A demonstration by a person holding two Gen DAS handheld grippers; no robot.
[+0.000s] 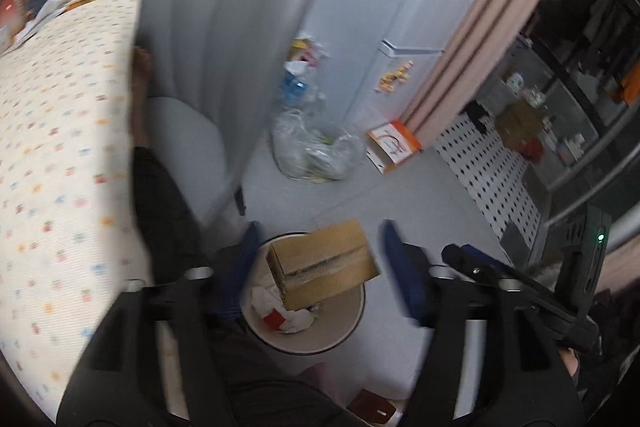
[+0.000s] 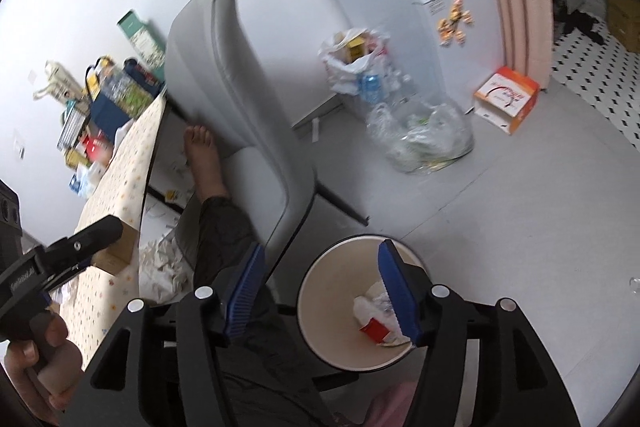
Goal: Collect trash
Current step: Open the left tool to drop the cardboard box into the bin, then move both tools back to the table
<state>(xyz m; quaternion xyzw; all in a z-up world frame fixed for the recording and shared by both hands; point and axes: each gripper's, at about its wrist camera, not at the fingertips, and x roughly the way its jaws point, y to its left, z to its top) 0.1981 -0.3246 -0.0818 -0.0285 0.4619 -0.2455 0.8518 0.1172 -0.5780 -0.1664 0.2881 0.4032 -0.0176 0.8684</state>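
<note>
In the left wrist view a brown cardboard box [image 1: 324, 263] hangs tilted over a round cream trash bin [image 1: 352, 323] on the floor, touching neither blue finger. My left gripper [image 1: 320, 267] is open, its fingers wide on either side of the box. The bin holds crumpled white paper [image 1: 288, 311] and a red scrap [image 1: 274, 319]. In the right wrist view my right gripper [image 2: 320, 287] is open and empty above the bin [image 2: 320, 319], where the white paper [image 2: 372, 301] and red scrap [image 2: 374, 329] show. The box looks blurred beside the left gripper's handle [image 2: 120, 247].
A grey chair [image 2: 240, 99] stands left of the bin, with a person's leg and bare foot [image 2: 204, 155] beside it. A table with a dotted cloth [image 1: 60, 147] is at left. A clear bag of trash [image 2: 424, 139], a white bag [image 2: 352, 63] and an orange box [image 2: 506, 99] sit by the wall.
</note>
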